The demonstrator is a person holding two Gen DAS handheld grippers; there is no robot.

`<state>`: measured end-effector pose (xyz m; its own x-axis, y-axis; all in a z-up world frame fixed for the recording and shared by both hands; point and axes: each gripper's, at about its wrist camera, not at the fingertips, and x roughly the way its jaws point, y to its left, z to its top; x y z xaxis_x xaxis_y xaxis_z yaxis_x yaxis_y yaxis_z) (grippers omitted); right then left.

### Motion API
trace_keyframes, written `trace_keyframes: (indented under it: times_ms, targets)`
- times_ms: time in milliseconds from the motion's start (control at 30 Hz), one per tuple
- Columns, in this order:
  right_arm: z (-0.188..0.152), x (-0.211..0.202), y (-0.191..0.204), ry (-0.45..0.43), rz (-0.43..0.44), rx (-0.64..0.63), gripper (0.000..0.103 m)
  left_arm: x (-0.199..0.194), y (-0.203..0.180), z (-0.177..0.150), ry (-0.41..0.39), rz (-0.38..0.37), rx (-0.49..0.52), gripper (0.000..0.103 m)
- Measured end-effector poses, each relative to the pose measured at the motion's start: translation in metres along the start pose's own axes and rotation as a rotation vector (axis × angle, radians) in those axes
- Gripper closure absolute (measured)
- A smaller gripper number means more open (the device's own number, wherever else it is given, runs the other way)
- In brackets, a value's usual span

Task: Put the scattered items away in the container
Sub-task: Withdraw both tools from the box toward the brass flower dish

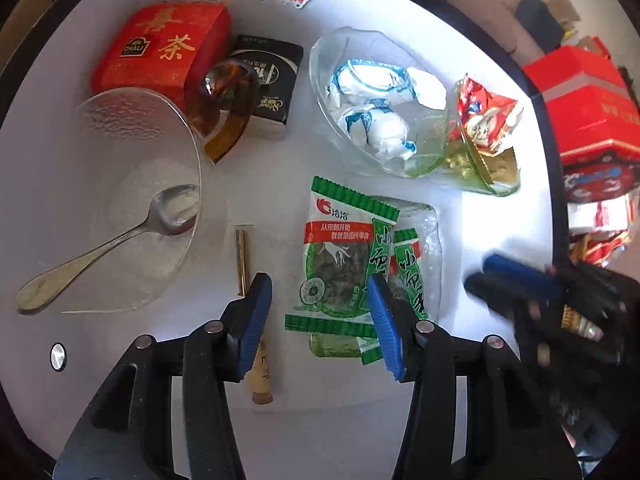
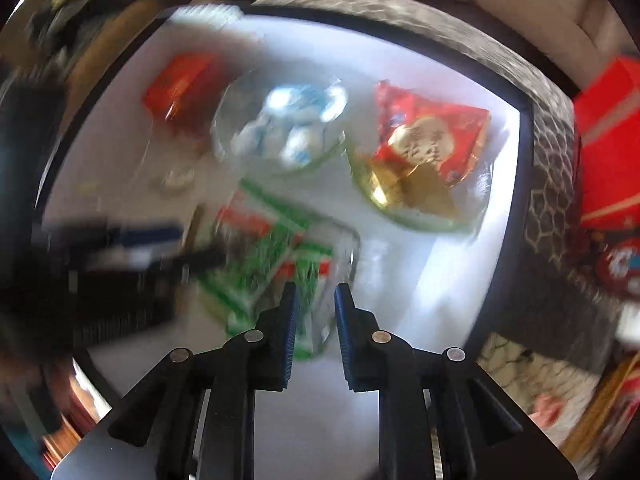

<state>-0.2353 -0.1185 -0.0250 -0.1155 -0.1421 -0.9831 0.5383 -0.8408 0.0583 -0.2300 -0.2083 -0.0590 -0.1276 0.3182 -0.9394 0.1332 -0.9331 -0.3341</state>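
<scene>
White tabletop (image 1: 260,184) carries green snack packets (image 1: 340,256) in a clear tray at six o'clock. Left gripper (image 1: 318,290) hangs parted over them, empty; right gripper (image 2: 316,300) hangs slightly parted, empty.

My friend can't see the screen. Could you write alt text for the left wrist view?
Two blue-padded fingers hang open above green snack packets on a white table. Around them: a glass plate holding a spoon, a red tea box, and a bowl of wrapped sweets.
</scene>
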Motion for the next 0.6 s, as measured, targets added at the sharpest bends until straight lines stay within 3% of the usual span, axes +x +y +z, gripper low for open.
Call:
trace_keyframes:
  times_ms: [100,200,467,600]
  targets:
    - [-0.008,-0.009,-0.002,-0.028,-0.017,-0.031,0.084,0.003,-0.004,0.003,0.006,-0.021,-0.004,0.047]
    - [-0.007,-0.029,-0.005,-0.082,0.0,0.012,0.082,0.012,-0.012,0.008,0.027,0.04,0.022,0.047]
    - [-0.019,-0.024,0.001,-0.114,0.032,0.042,0.081,0.035,-0.035,0.01,0.105,0.046,0.078,0.044]
    - [-0.024,-0.023,-0.001,-0.125,0.06,0.048,0.082,0.039,-0.045,0.01,0.118,0.089,0.113,0.042]
